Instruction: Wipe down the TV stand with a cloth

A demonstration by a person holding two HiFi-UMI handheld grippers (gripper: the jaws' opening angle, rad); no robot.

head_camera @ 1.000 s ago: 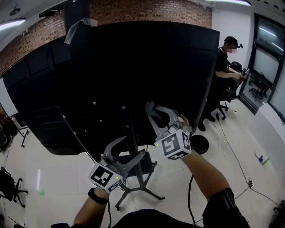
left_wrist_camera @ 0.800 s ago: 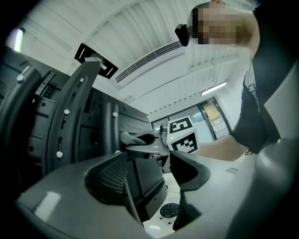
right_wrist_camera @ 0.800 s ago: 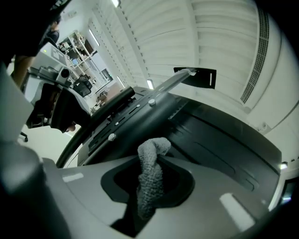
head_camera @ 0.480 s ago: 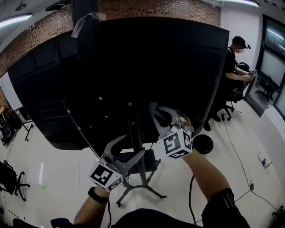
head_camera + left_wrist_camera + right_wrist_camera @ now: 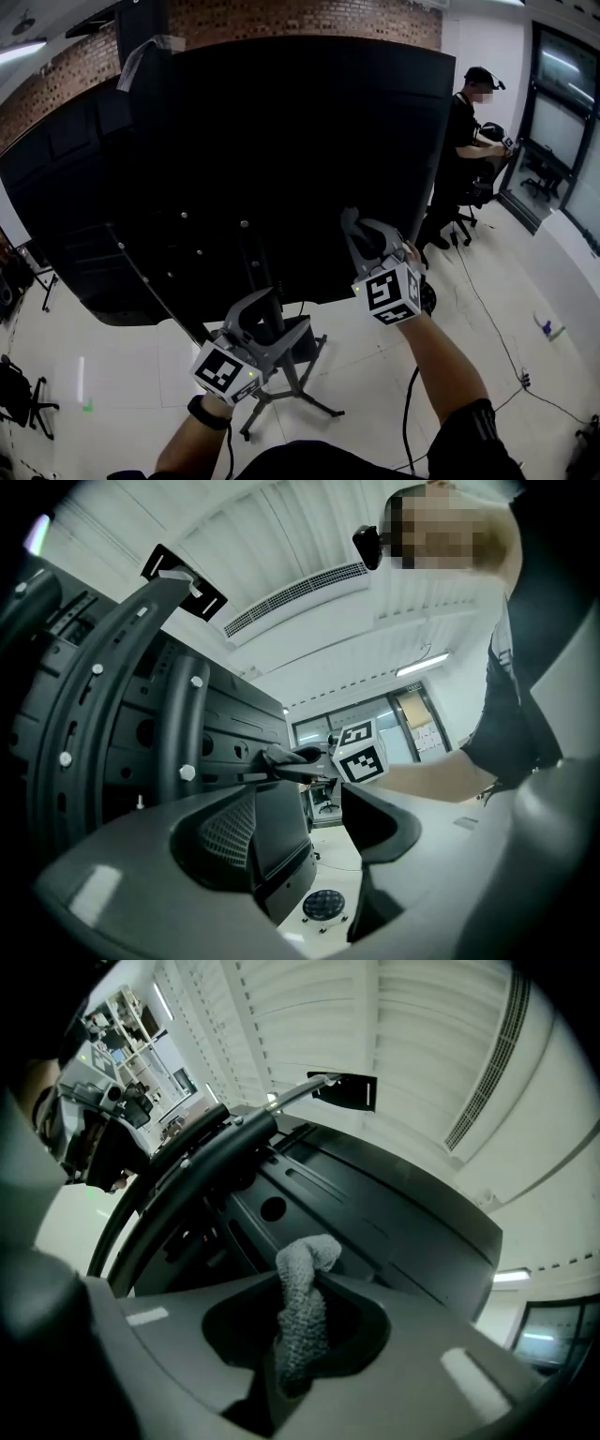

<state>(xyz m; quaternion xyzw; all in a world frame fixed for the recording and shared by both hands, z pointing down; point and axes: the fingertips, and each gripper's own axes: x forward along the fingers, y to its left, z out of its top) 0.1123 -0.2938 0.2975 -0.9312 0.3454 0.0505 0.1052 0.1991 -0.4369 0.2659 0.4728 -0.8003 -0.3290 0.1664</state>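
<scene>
The room has a glossy white floor (image 5: 122,347), a brick wall (image 5: 309,19) at the far end and dark glazed doors (image 5: 562,103) off to the right gripper's side. A person (image 5: 464,150) sits at a desk near those doors, and a thin cable (image 5: 487,319) trails over the floor between. The back of a large black television (image 5: 281,159) fills the space ahead of both grippers. It is carried on the TV stand (image 5: 286,398), whose splayed legs rest on the floor just beyond the left gripper.

The left gripper (image 5: 323,827) is held low beside the stand's post, its jaws spread with only floor showing between them. The right gripper (image 5: 300,1372) is raised higher and further out, close to the television's rear panel. Its jaws are pressed together on a grey knitted cloth (image 5: 302,1312).

The cloth is bunched into a narrow roll whose long axis runs along the jaws. It points out past the fingertips toward the black panel, and its free end bends over to one side. A white slatted ceiling (image 5: 422,1026) shows above the panel.
</scene>
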